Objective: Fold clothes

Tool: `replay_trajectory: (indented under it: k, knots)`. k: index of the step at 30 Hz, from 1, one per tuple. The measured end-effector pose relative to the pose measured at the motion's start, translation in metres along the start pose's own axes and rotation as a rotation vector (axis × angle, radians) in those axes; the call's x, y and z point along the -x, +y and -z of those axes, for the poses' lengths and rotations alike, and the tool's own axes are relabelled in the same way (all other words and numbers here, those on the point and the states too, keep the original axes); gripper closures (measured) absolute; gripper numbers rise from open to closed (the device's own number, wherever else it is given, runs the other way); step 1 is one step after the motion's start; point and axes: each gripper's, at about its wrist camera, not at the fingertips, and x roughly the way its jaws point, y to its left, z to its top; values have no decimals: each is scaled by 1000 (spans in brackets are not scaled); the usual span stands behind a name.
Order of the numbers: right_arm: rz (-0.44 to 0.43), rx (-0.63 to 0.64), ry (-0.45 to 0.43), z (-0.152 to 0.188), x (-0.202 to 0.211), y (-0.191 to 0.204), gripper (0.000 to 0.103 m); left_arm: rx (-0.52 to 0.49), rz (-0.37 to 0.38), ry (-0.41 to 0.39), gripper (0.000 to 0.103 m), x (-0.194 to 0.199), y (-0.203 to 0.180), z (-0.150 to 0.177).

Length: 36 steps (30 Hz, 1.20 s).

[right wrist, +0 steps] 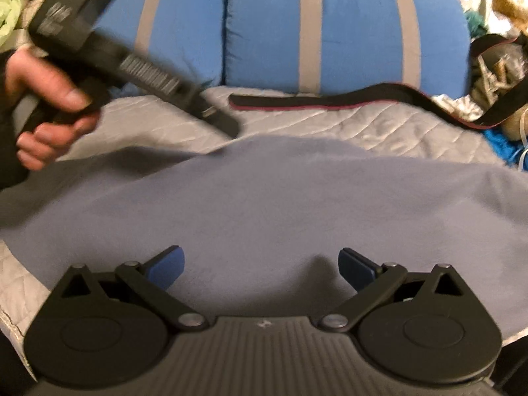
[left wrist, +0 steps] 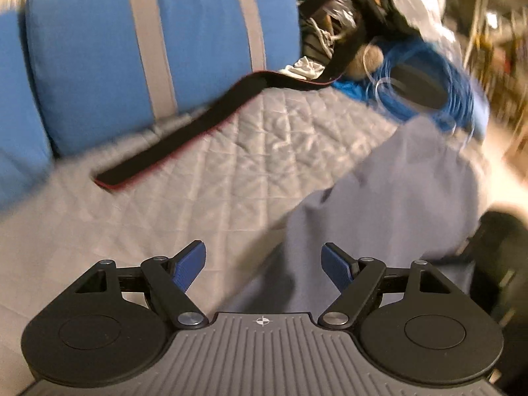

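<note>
Soft grey-blue fleece garment (right wrist: 264,198) on the quilted grey bed cover (left wrist: 198,165) – light, limp, we judge; we'd pinch its far edge. Both grippers' fingers (left wrist: 189,265) (right wrist: 165,265) stand apart, empty.

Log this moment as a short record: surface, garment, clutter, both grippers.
surface: quilted grey cover, blue cushions behind
garment: grey-blue cloth spread flat, unfolded
strap: black strap lying beyond the cloth, near the cushions
clutter: blue cable coil at the right end
left gripper: open, empty, above the cloth's edge
right gripper: open, empty, over the cloth
</note>
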Motion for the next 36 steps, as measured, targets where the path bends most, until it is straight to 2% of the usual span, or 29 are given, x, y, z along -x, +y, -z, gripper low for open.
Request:
replay_trajectory:
  k: [2,4,5,6,8,12,16,17,18,19,20,21,23,25,28,32,34,36]
  knots:
    - [-15,-5,10,6,-7,-1,0,67,85,26,26,-14,5,-2]
    - [-7,30,-17,11,-8,3,0,122,171,55,31,-29,9,-4]
    - [-3,47,-24,13,-9,5,0,141,203,66,47,-35,9,-5]
    - [-4,50,-28,13,-9,6,0,150,221,70,68,-38,8,-5]
    - [-5,56,-35,15,-10,7,0,130,221,64,86,-40,1,-6]
    - [-12,54,-38,17,-11,5,0,-28,225,38,88,-27,-31,-6]
    - [-8,51,-39,17,-8,6,0,-203,226,85,88,-20,-61,-6]
    - [-7,50,-37,17,-7,6,0,-231,217,102,85,-21,-66,-7]
    - [-6,48,-36,17,-7,6,0,-248,212,117,77,-22,-68,-9]
    - [-5,47,-35,17,-6,6,0,-237,215,128,71,-24,-65,-12]
    - [-6,45,-35,17,-5,7,0,-209,223,135,59,-27,-59,-16]
    - [-7,44,-34,17,-4,7,0,-165,234,139,51,-31,-52,-21]
    - [-9,45,-35,17,-3,8,0,-55,275,156,47,-42,-34,-29]
    - [-12,46,-35,18,-2,9,0,39,328,198,47,-60,-18,-35]
    - [-17,46,-33,18,-2,9,0,114,377,234,47,-81,-3,-42]
    - [-22,46,-32,17,-2,10,0,214,393,208,49,-93,12,-46]
    - [-24,45,-32,16,-3,10,0,222,437,174,49,-88,12,-49]
    - [-25,45,-32,16,-3,9,0,186,491,163,49,-82,4,-52]
